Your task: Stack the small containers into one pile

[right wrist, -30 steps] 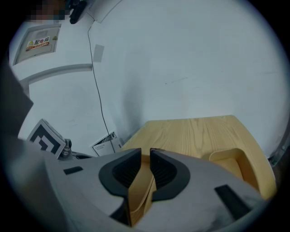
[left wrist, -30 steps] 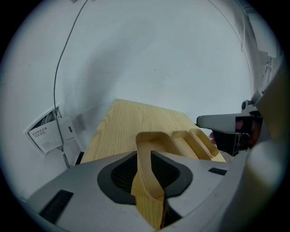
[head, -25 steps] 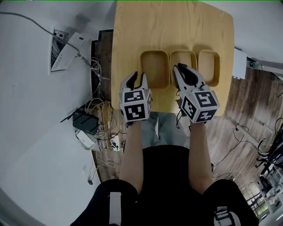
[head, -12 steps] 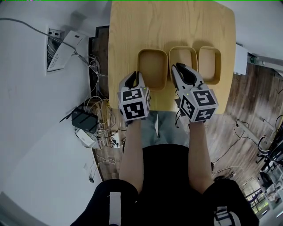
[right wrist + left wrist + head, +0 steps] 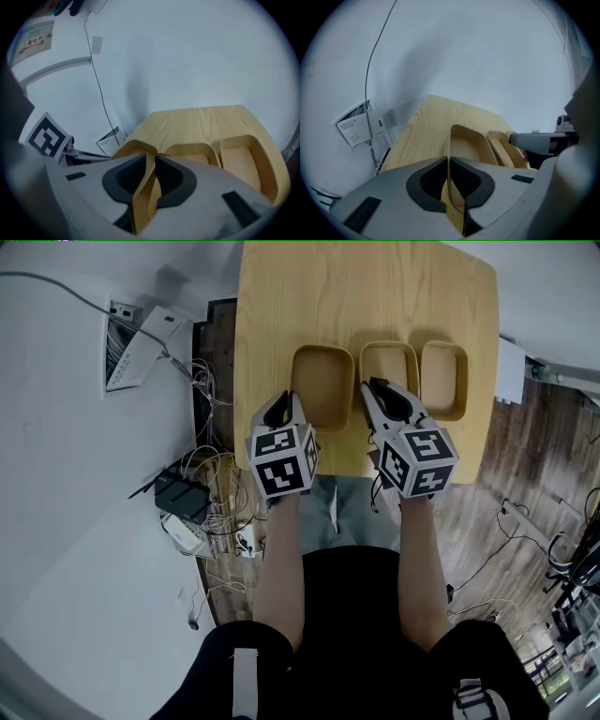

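Left gripper point(image 5: 448, 161) closing on container point(image 5: 465, 140) rim, wall label point(image 5: 352, 130) unreadable

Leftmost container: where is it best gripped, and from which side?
Probably by its thin upright side walls, from above at the near end, one jaw inside and one outside. The leftmost container is open-topped, and the middle container stands close on its right. The left gripper is closing its jaws on the left wall; the right gripper pinches the right wall.

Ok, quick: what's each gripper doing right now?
Left gripper: jaws closing on the leftmost container's left wall.
Right gripper: jaws shut on a container wall, seemingly the same container's right side.
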`<state>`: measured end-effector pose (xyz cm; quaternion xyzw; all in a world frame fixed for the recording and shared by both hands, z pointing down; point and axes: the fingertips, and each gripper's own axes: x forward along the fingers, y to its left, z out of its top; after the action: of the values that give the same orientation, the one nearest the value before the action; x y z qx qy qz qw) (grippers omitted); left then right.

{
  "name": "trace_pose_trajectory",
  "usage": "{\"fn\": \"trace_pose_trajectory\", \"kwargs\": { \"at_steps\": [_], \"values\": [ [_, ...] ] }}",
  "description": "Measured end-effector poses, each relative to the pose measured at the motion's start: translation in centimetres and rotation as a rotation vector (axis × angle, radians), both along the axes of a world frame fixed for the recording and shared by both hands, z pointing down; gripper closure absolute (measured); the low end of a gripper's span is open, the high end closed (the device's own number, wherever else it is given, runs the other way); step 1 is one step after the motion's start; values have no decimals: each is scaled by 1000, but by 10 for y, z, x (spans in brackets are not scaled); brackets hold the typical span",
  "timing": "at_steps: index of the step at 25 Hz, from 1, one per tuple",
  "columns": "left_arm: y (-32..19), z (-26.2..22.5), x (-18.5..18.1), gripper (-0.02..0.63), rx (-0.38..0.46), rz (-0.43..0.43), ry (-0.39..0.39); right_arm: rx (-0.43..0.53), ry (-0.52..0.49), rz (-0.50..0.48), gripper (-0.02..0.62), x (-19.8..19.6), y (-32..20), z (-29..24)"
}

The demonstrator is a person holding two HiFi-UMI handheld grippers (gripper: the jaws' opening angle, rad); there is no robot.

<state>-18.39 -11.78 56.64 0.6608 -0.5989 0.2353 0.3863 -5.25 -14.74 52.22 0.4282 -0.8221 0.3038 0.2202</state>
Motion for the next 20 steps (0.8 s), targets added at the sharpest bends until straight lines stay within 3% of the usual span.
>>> {"fn": "trace_pose_trajectory", "kwargs": {
  "at_steps": [9,20],
  "values": [
    [-7,-29,3,586,59,-2,8,25,-5,1,528,1,0,-17],
    [-16,-69,25,588,157,13,50,-22,-24,22,508,10,9,-18]
  ]
}}
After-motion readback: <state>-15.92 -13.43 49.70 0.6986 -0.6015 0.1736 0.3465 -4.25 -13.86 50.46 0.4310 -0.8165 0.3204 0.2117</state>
